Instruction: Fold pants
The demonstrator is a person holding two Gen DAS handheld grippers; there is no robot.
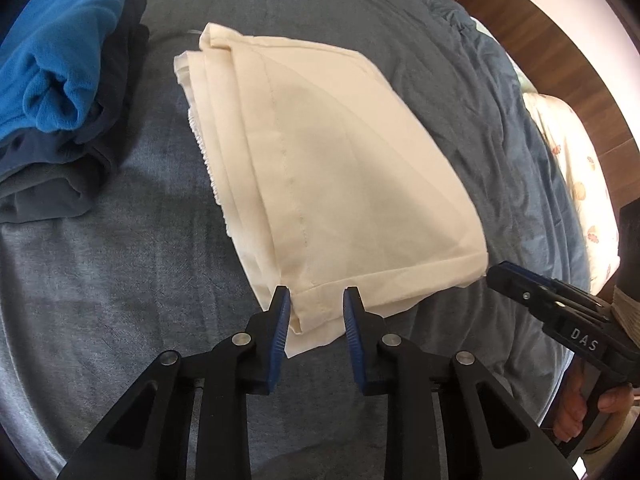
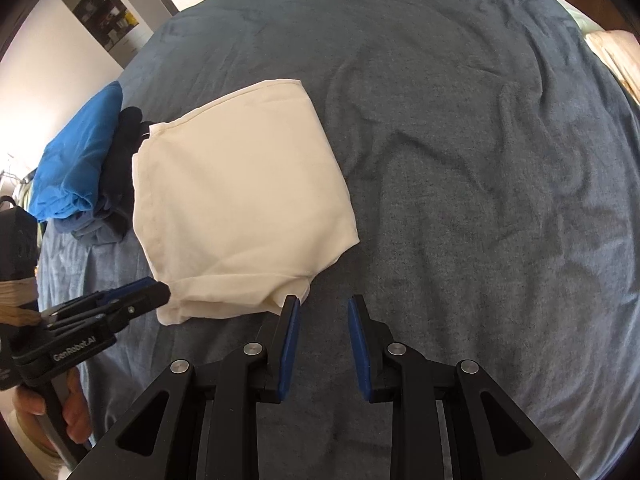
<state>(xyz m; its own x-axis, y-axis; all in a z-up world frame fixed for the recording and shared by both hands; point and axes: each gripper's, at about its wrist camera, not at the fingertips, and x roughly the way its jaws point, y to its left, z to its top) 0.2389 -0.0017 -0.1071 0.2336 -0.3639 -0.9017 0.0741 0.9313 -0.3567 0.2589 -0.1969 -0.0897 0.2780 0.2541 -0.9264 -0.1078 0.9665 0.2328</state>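
The cream pants lie folded into a thick rectangle on the grey-blue bedspread. They also show in the right wrist view. My left gripper is open, its blue pads either side of the near corner hem of the pants. My right gripper is open and empty, just right of the near edge of the pants over bare bedspread. The right gripper shows at the right of the left wrist view, and the left gripper at the left of the right wrist view.
A stack of folded clothes, bright blue on top of dark navy ones, lies left of the pants. A floral pillow and wooden headboard are at the right. A shelf stands by the wall.
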